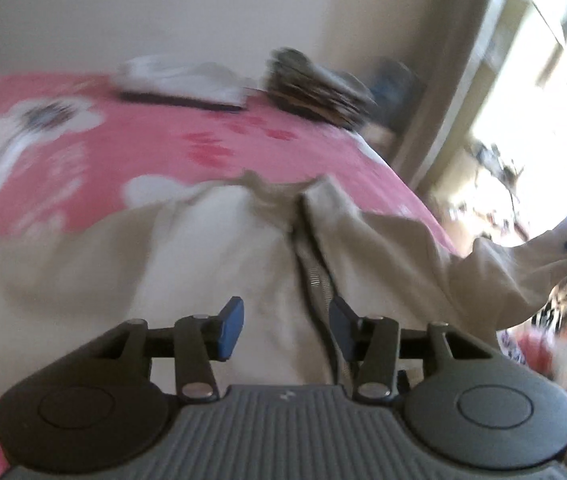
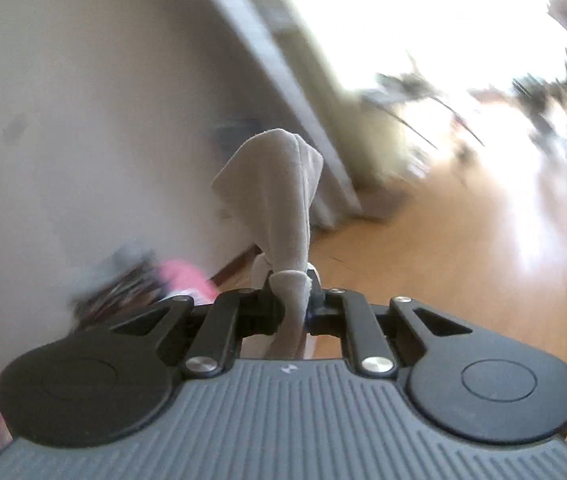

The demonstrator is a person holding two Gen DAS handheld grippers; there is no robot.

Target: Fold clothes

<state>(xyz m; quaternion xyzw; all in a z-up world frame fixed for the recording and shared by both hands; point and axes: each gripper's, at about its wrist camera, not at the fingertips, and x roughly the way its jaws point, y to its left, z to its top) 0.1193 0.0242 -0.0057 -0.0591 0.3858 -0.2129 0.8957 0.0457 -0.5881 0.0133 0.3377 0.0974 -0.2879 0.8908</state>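
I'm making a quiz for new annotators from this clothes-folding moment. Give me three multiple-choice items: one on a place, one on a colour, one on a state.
1. Where does the beige garment lie?
A. on the bed
B. on the wooden floor
C. on a chair

2. What is the main colour of the bed cover?
A. green
B. pink
C. black

3. How does the right gripper stand?
A. open and empty
B. shut on nothing
C. shut on a piece of beige cloth

Answers:
1 A: the garment spreads over the cover ahead of the left gripper.
2 B: pink with white and red patches.
3 C: the cloth is pinched between its fingers and rises above them.
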